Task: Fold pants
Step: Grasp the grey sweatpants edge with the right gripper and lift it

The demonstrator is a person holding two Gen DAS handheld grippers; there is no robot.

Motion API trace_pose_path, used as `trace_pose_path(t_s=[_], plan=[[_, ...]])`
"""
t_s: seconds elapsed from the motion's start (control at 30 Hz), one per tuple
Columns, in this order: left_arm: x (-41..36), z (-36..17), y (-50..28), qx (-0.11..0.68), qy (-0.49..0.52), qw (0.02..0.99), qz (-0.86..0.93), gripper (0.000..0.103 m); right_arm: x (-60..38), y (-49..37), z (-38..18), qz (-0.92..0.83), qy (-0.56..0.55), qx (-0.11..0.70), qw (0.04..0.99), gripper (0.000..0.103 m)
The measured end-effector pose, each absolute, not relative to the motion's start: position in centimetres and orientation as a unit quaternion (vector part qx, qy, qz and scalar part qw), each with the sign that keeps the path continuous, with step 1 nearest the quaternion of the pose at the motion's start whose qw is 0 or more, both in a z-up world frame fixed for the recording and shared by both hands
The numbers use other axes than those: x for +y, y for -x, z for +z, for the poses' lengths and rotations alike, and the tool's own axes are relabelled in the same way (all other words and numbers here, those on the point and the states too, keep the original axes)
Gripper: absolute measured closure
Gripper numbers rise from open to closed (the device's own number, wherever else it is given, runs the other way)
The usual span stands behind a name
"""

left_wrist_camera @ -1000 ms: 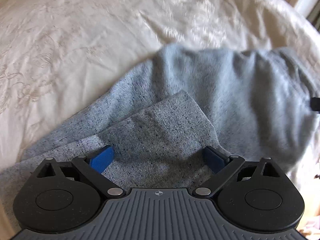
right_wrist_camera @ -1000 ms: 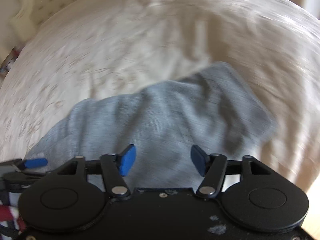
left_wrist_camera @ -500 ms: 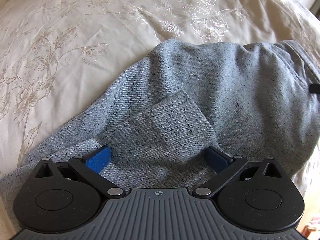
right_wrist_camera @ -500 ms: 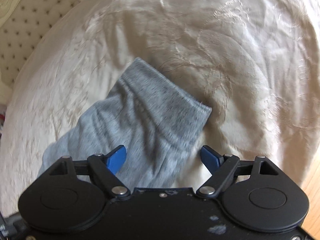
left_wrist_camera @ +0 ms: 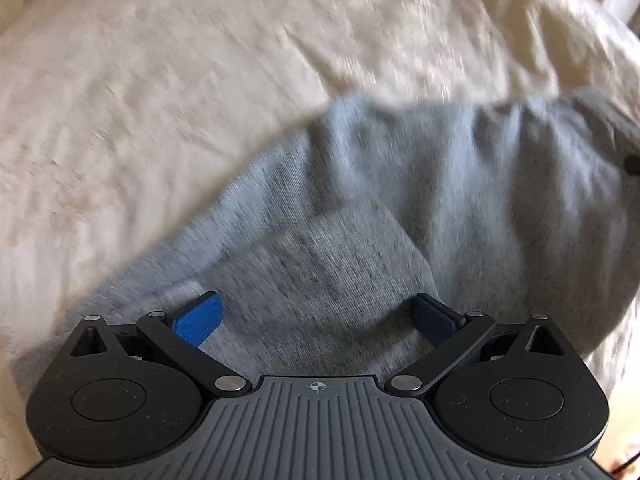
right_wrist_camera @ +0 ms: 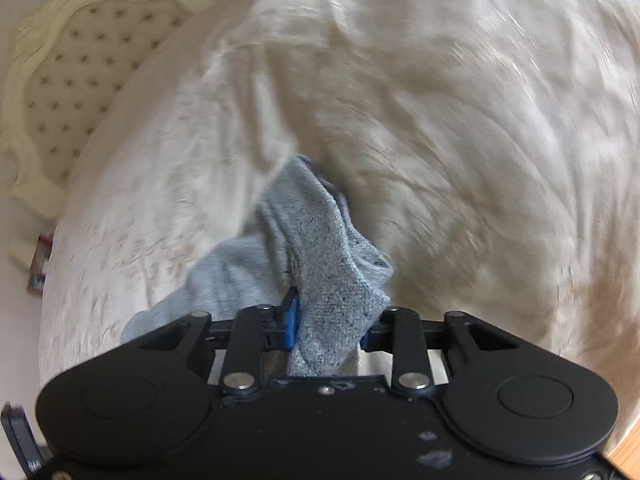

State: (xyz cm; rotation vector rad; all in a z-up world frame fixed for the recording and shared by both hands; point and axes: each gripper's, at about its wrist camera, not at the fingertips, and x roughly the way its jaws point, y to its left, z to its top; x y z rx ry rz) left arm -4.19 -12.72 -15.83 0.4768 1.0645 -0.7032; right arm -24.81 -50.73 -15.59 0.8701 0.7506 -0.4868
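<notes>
In the left wrist view, the grey speckled pants [left_wrist_camera: 400,208] lie in overlapping layers on the cream embroidered bed [left_wrist_camera: 160,80], beneath the released left tool [left_wrist_camera: 318,316]. In the right wrist view, the right tool [right_wrist_camera: 326,328] is closing, clenching a bunched cuff of the pants [right_wrist_camera: 320,240]; a tufted headboard [right_wrist_camera: 80,60] stands far left.

The left gripper [left_wrist_camera: 318,314] stood at six o'clock with its jaws wide apart, the bright blue pad [left_wrist_camera: 199,319] at seven o'clock and the darker one at five. Between them lay a folded flap of the grey pants [left_wrist_camera: 400,208], not pinched by either pad. The pants spread from the gripper toward three o'clock, where a small dark spot sat at the frame's edge. A cream bedspread [left_wrist_camera: 160,80] filled nine through one o'clock. The whole view was motion-blurred.
</notes>
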Motion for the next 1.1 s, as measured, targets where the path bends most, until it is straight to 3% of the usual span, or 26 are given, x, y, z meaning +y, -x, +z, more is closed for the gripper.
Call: trace_pose_path(t_s=[0.17,0.3,0.43,0.67,0.87,1.1], plan=[[-13.2,-15.4,4.1,0.471,-0.215,0.803,-0.296,0.001,-49.6,24.0,-11.8,-0.209,-0.376,0.342,0.835,0.08],[-15.3,-18.3,3.1,0.507,-0.239,0.772,-0.302,0.0,-49.2,23.5,-9.9,-0.201,-0.381,0.327,0.841,0.083],[-16.3,-17.2,3.1,0.487,-0.256,0.768,-0.33,0.001,-48.1,23.1,-8.4,-0.197,-0.363,0.326,0.85,0.084],[-10.5,-13.1,2.9,0.465,-0.186,0.798,-0.334,0.001,-44.5,21.8,-4.6,-0.187,-0.325,0.311,0.873,0.086],[-4.8,-13.4,1.1,0.507,-0.123,0.787,-0.331,0.001,-38.1,19.7,0.8,-0.145,-0.267,0.285,0.909,0.086],[-9.0,-13.6,3.6,0.476,-0.146,0.756,-0.425,0.001,-34.4,19.1,1.5,-0.156,-0.248,0.292,0.91,0.086]])
